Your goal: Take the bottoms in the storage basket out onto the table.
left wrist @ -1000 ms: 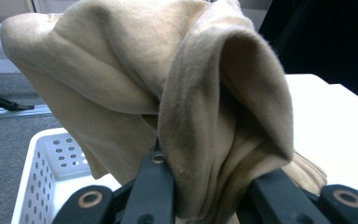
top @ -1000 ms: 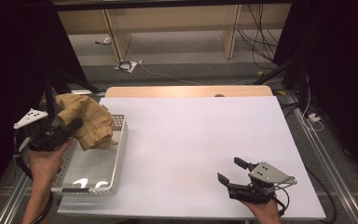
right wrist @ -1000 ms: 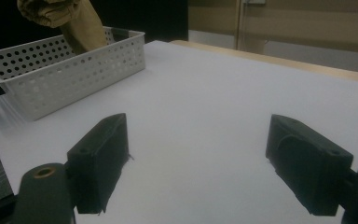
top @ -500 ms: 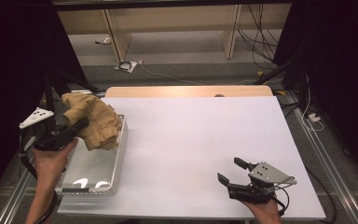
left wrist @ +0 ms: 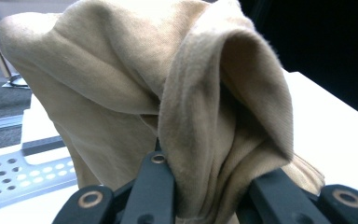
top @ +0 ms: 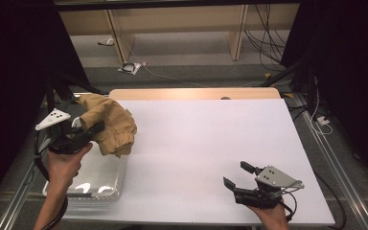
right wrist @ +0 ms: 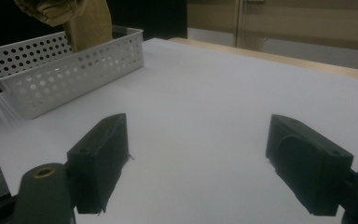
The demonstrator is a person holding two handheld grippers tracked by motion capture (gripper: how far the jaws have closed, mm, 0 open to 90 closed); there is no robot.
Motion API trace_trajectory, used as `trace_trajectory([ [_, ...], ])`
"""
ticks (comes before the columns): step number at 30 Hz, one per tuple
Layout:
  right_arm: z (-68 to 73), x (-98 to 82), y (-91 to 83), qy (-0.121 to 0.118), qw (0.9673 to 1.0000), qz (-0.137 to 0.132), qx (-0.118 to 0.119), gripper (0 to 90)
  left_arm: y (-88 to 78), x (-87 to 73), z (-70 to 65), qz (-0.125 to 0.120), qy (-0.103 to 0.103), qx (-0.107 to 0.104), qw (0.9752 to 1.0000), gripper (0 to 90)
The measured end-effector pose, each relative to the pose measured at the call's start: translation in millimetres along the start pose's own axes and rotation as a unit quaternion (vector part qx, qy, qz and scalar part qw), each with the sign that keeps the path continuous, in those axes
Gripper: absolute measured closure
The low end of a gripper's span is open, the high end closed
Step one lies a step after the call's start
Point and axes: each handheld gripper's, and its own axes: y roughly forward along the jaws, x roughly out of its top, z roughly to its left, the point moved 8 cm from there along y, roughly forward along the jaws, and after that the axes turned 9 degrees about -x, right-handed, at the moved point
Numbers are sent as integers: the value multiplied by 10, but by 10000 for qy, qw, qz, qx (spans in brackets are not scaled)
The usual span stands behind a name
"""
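A tan cloth (top: 109,125) hangs bunched in the air above the far right rim of a white perforated basket (top: 100,178) at the table's left. My left gripper (top: 96,128) is shut on the cloth; its black jaws pinch a thick fold (left wrist: 205,154) at the bottom of the left gripper view. The cloth (right wrist: 74,16) also hangs over the basket (right wrist: 65,70) in the right gripper view. My right gripper (top: 239,176) rests near the front right of the white table (top: 211,139), jaws wide apart with nothing between its fingers (right wrist: 98,158).
A wooden strip (top: 191,93) runs along the table's far edge. Beyond it the floor holds cables (top: 139,67) and wooden furniture legs (top: 235,28). Dark curtains flank both sides.
My left gripper has carried the cloth rightward and slightly up, from over the basket's middle to its right rim. The right gripper has stayed put.
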Motion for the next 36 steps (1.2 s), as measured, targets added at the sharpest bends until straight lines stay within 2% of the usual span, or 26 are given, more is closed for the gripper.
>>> trace_trajectory([
  [15, -24, 3, -2, 8, 10000, -23, -24, 221, 255, -7, -305, 176, 189, -356, 9990, 809],
  [18, -27, 2, 4, 6, 10000, -33, -26, 221, 307, 30, -415, 149, 257, -466, 9985, 809],
  [31, -36, 2, 7, 15, 10000, -30, -18, 221, 495, 83, -815, 138, 315, -1025, 9941, 809],
  [36, -42, 3, -3, 15, 10000, -20, -37, 221, 592, 52, -897, 211, 282, -1159, 9926, 809],
])
